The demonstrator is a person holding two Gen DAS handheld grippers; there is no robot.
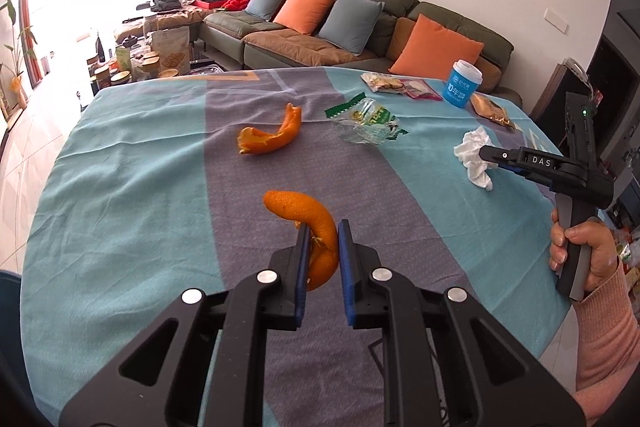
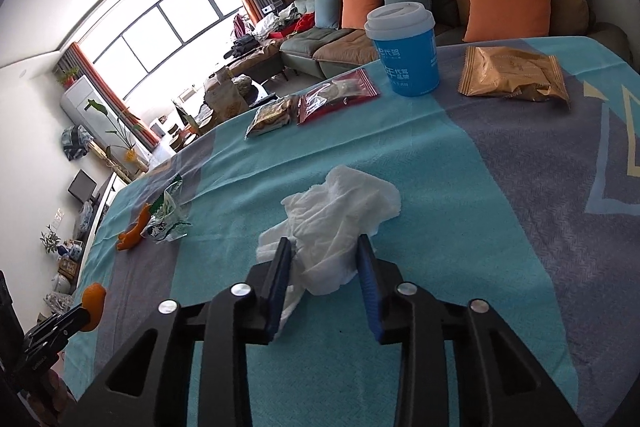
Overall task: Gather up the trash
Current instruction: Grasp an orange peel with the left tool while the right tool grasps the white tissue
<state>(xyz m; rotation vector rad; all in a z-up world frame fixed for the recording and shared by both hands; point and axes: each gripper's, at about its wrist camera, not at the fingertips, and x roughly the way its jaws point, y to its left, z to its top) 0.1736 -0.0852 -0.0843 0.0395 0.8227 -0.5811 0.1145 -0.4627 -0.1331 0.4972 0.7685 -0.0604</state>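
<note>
On the cloth-covered tabletop (image 1: 132, 163), collection appears barely begun; left claw (image 1: 322, 239) pinches a curled orange peel (image 1: 316, 227), seemingly lifted clear; right claw (image 2: 325, 259) straddles the crumpled tissue (image 2: 340, 211), jaws partly spread, pads apparently not yet pressing; a second peel (image 1: 270, 135), green wrapper (image 1: 368, 121), snack packets (image 2: 316, 103) and blue cup (image 2: 406, 47) remain uncollected; no bin visible.

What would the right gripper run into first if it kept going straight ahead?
The crumpled white tissue, already lying between the right gripper fingers. Beyond it, probably bare tablecloth.
</note>
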